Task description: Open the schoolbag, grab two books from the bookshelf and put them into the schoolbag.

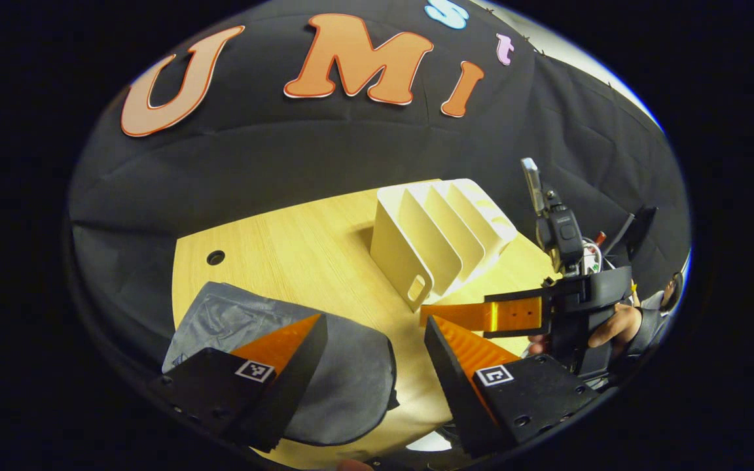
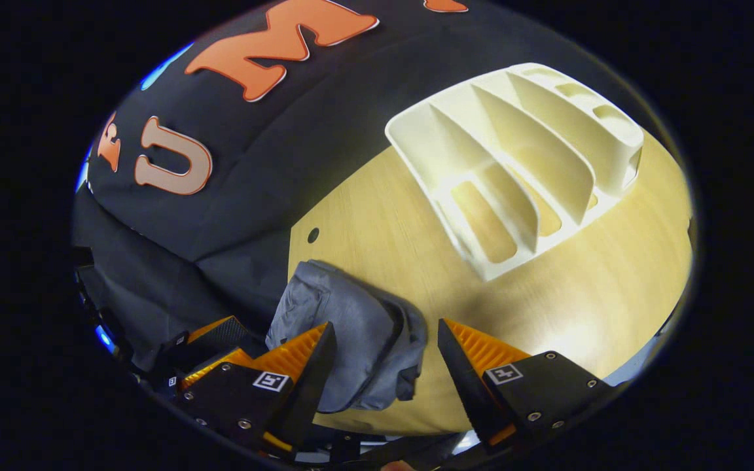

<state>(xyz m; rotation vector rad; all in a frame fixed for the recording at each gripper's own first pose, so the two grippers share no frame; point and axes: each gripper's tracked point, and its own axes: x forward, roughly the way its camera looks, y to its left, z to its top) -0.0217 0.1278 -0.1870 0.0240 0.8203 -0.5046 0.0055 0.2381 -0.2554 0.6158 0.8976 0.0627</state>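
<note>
Half schoolbag [image 1: 344, 373] behind hand-held gripper [image 1: 374, 340].

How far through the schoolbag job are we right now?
Late, by the look of it: the bookshelf slots hold no books, and none lie on the table. The grey schoolbag lies on the table, but its contents are hidden, so I cannot confirm the books went in. In hand: nothing; the left gripper and right gripper are both open and empty. Left: only checking the bag, probably.

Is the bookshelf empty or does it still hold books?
Empty. In both views the bookshelf's slots show bare dividers, with the table visible through its cutouts.
</note>
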